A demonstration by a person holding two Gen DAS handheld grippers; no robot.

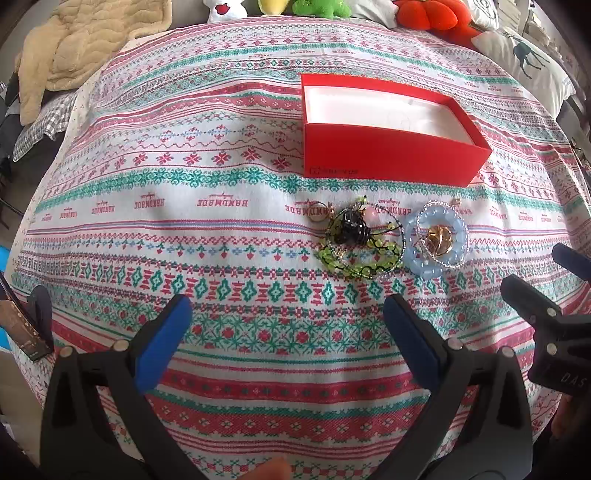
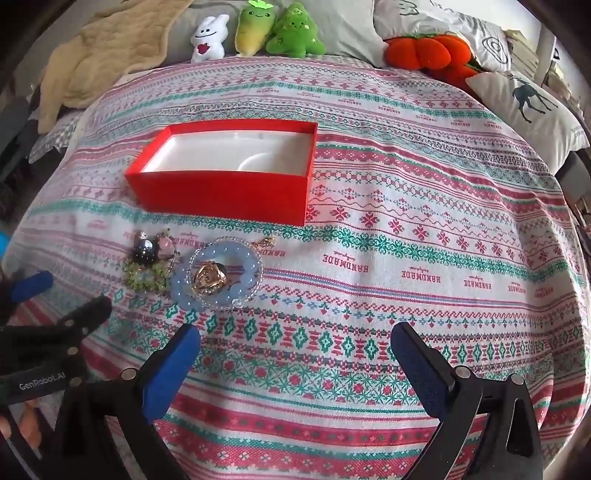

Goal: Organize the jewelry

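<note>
The patterned cloth [image 2: 406, 229] covers the whole bed, and both tools hang low over its near edge, pointing toward the far edge where the plush toys [image 2: 255, 33] sit. The left gripper [image 1: 287, 317] has its blue-padded fingers spread wide with nothing between them, and the right gripper [image 2: 295, 349] is spread just as wide and also holds nothing; each shows at the side of the other's view. The red box [image 2: 221, 195] lies lidless on the cloth, toward the middle, its white lining bare. Just on its near side, on the cloth and apart from the box, lies the jewelry: a pale blue bead bracelet [image 2: 216, 273] ringing a gold ring [image 2: 208, 278], touching a tangle of green bead bracelets [image 1: 356, 242] with dark beads on top.
</note>
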